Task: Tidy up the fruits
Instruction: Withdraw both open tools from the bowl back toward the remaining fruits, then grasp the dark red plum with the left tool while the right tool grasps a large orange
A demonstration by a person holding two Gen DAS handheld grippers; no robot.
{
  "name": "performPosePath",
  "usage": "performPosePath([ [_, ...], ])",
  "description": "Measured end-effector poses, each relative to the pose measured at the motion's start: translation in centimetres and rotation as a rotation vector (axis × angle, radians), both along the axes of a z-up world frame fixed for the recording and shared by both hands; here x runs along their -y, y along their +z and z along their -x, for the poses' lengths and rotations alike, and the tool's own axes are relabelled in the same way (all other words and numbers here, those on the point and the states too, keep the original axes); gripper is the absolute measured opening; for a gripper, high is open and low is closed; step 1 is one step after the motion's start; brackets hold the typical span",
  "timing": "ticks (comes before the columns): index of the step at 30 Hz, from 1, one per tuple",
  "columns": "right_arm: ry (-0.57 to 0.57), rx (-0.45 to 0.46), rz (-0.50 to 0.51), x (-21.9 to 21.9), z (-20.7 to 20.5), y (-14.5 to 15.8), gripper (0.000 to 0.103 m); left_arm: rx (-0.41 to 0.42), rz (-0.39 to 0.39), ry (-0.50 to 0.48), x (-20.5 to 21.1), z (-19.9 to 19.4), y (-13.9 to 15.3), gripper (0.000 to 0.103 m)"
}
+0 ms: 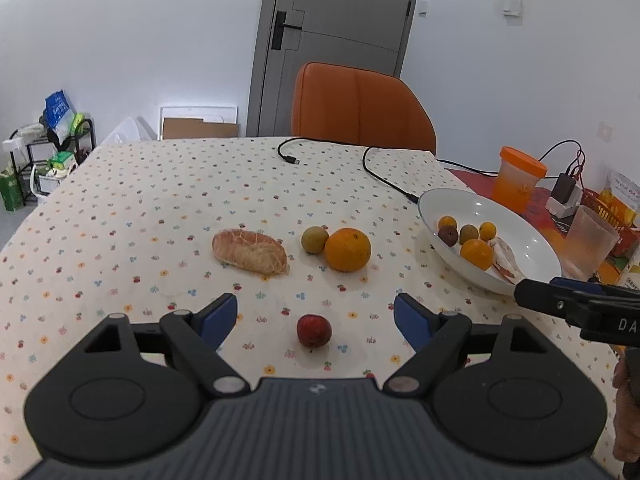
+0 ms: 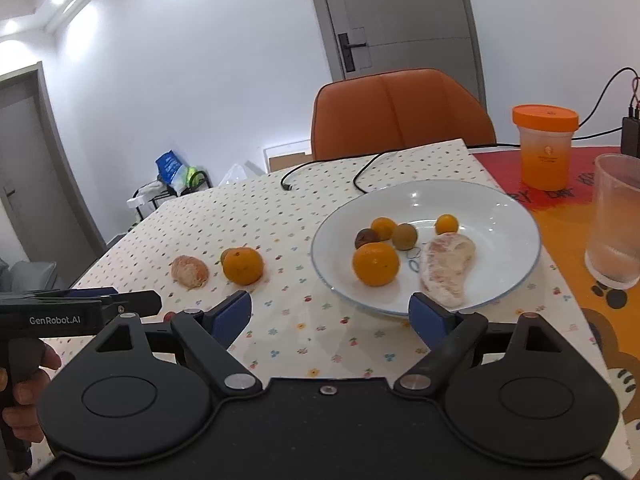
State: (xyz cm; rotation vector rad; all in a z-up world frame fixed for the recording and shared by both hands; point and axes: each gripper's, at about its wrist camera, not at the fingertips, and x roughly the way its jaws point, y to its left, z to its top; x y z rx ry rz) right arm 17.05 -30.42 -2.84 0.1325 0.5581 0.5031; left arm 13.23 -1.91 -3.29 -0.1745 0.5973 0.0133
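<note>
My left gripper [image 1: 316,313] is open over the flowered tablecloth, and a small red fruit [image 1: 314,331] lies on the cloth between its blue pads, touching neither. Farther out lie an orange [image 1: 347,250], a small green-brown fruit [image 1: 315,240] and a peeled citrus segment [image 1: 250,253]. A white plate [image 2: 500,208] at the right holds an orange [image 2: 376,263], a peeled citrus piece [image 2: 446,270] and several small fruits. My right gripper [image 2: 330,310] is open and empty just short of the plate's near rim, its right pad overlapping the rim.
An orange-lidded cup [image 2: 545,148] and a clear plastic cup [image 2: 616,220] stand right of the plate. A black cable [image 1: 384,178] runs across the far side of the table. An orange chair [image 1: 360,108] stands behind. A person's hand [image 2: 28,384] holds the left gripper's handle.
</note>
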Motion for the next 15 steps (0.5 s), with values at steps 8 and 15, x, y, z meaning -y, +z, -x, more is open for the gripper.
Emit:
performPosePath([
  [8,0.037,-0.007,0.007,-1.1,0.1,-0.4,0.086,-0.016,0.000,0.003,0.0,-0.5,-1.1,0.081],
  [15,0.053,-0.024,0.015,-1.9,-0.2,-0.9,0.084,-0.049,0.006,0.000,-0.1,-1.4,-2.1,0.062],
])
